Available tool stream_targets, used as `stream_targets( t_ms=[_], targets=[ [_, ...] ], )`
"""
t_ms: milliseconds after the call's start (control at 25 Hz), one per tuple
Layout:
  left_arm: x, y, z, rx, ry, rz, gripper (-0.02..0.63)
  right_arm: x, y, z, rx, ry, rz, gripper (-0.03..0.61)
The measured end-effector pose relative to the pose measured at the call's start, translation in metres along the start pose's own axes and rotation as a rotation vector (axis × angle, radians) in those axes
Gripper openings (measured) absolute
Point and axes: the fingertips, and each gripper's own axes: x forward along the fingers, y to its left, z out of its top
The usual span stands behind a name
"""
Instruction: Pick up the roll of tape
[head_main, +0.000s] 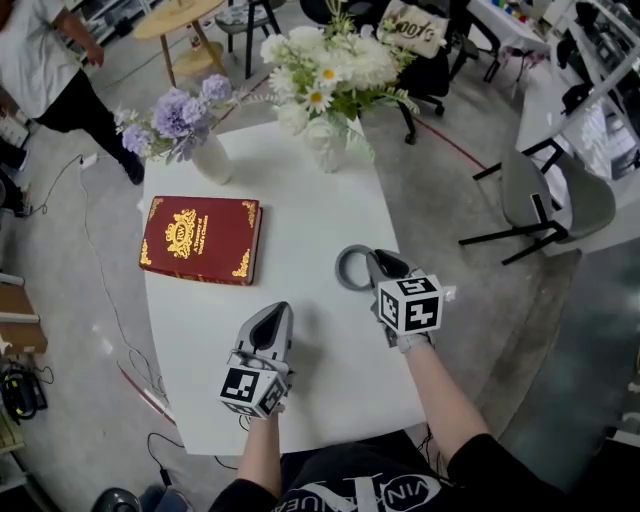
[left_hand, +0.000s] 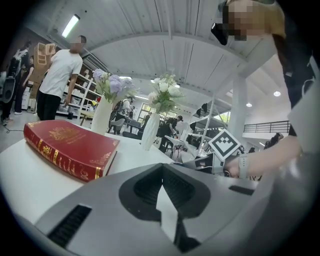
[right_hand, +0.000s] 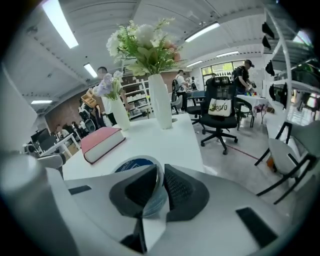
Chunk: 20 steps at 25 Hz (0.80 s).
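A grey roll of tape lies flat on the white table, right of centre. My right gripper reaches over its near right side. In the right gripper view the roll's wall stands between the two pads, one pad inside the ring and one outside, pinching it. My left gripper rests low over the table near the front edge, left of the roll, with its jaws together and nothing in them.
A red book with gold trim lies at the table's left. A white vase of purple flowers and a vase of white flowers stand at the far edge. A grey chair is to the right; a person stands far left.
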Motion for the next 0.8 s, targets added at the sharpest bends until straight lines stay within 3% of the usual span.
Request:
stream_targets(
  t_ms=[360, 800],
  targets=[
    [-0.015, 0.001, 0.001, 0.003, -0.007, 0.018, 0.002, -0.016, 0.009, 0.005, -0.106, -0.07, 0.007, 0.054],
    [-0.034, 0.007, 0.019, 0.009, -0.059, 0.048, 0.002, -0.058, 0.035, 0.03, -0.131, -0.187, 0.081, 0.054]
  ],
)
